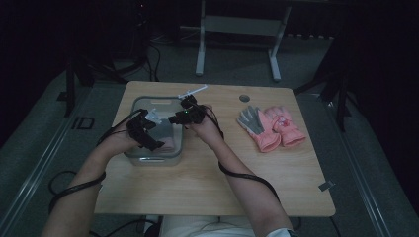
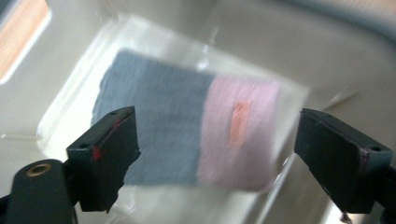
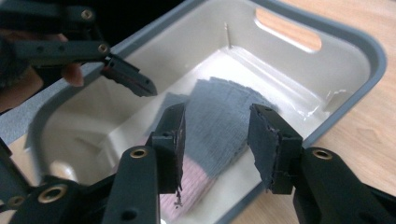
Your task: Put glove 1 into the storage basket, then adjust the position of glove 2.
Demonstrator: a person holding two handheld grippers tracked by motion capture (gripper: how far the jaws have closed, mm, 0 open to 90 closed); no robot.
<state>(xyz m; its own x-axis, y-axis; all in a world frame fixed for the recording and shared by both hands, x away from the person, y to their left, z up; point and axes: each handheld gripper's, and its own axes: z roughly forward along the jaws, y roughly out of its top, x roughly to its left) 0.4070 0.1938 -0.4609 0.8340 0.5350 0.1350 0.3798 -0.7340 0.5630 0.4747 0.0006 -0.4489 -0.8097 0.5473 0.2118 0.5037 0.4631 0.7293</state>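
No readable text, label, brand or number anywhere. On the floor left of the table (image 1: 212, 192) there is a pale mark that looks like "ID" (image 1: 85, 123), too dim to be sure. The pink glove (image 1: 284, 126) on the table has a small printed patch, too small to read. The bagged cloth (image 2: 187, 135) in the bin (image 3: 359, 51) has an orange tag (image 2: 239, 122) on its pink part, blurred, nothing legible.

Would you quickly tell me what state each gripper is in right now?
Left gripper: jaws open, empty, above the bagged glove.
Right gripper: jaws open, empty, over the bin.
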